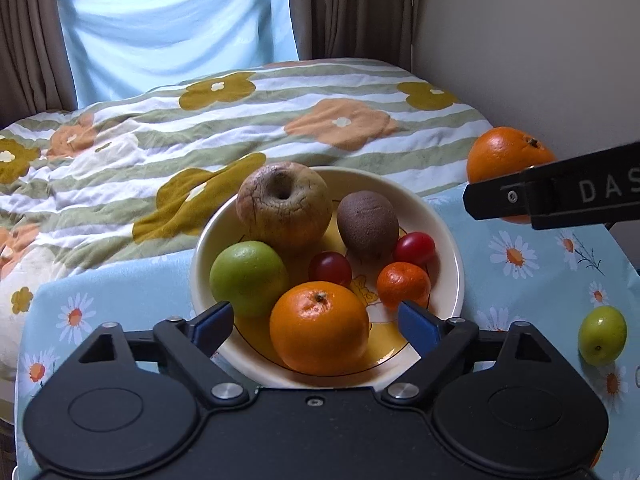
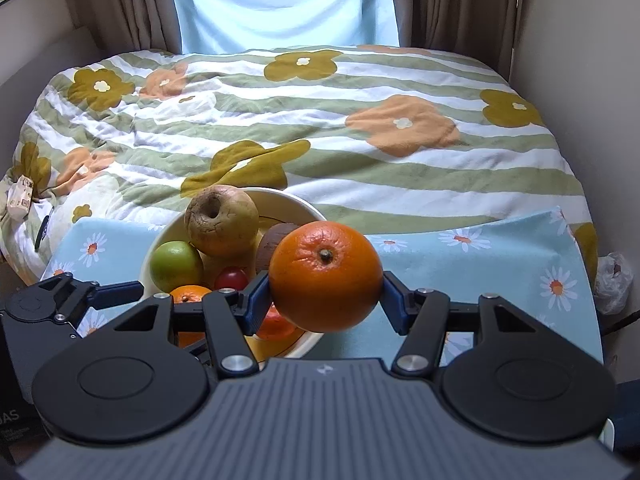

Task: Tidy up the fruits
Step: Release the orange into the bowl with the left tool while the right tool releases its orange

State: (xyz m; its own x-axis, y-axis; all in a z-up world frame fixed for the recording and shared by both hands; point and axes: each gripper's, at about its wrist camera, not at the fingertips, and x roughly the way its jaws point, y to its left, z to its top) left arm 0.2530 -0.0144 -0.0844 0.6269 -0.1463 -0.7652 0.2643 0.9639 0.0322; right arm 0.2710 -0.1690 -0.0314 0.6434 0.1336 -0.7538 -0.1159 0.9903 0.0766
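A cream bowl (image 1: 448,236) on the daisy tablecloth holds a brown wrinkled apple (image 1: 284,204), a kiwi (image 1: 367,224), a green apple (image 1: 248,278), an orange (image 1: 319,327), a small mandarin (image 1: 403,284) and two red tomatoes (image 1: 330,268). My left gripper (image 1: 316,320) is open, its jaws either side of the bowl's orange, at the bowl's near rim. My right gripper (image 2: 322,300) is shut on a large orange (image 2: 325,276), held above the table just right of the bowl (image 2: 308,208); it shows in the left wrist view (image 1: 504,156) too.
A small green fruit (image 1: 602,335) lies on the tablecloth (image 1: 532,292) to the right of the bowl. A bed with a flowered quilt (image 2: 320,120) lies behind the table. A wall stands on the right, curtains at the back.
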